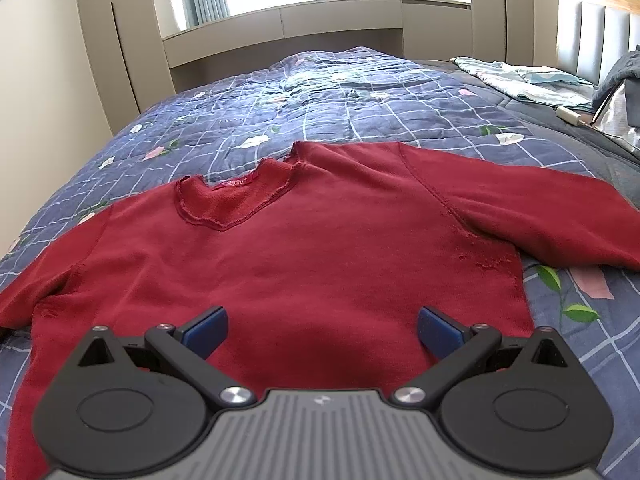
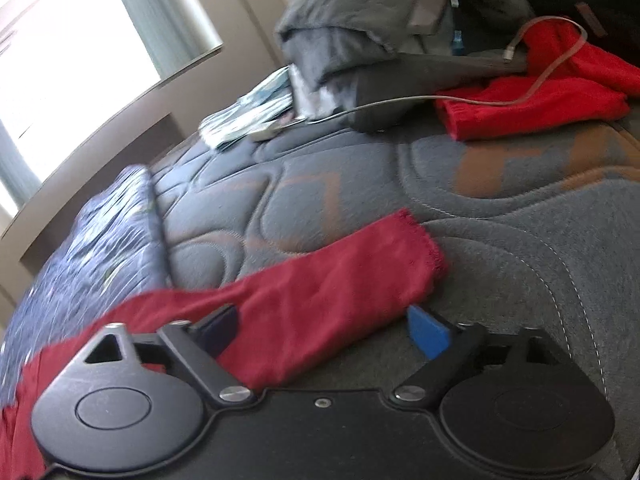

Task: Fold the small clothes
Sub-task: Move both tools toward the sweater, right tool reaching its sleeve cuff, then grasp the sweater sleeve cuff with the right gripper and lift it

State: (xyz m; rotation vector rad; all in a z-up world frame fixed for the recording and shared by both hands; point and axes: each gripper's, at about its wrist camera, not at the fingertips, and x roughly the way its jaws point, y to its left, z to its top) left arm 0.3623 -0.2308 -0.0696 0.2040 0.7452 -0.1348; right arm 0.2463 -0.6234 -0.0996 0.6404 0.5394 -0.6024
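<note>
Running toward 2 o'clock, the sweater's sleeve (image 2: 320, 300) lies between the open right claw (image 2: 324, 332); left claw (image 1: 322, 330) gapes empty.

**Both hand-held grippers spread wide over the sweater**

The left hand-held gripper (image 1: 322, 330) sits level above the lower body of the dark red sweater (image 1: 300, 248), pointing toward its collar. Its blue-padded fingers (image 1: 206, 330) stand wide apart, and nothing is gripped between them.

The right hand-held gripper (image 2: 322, 330) is tilted, rolled to one side, above the sweater's sleeve (image 2: 320, 300). Its fingers are likewise spread wide; the sleeve lies below the gap, ungripped.
</note>
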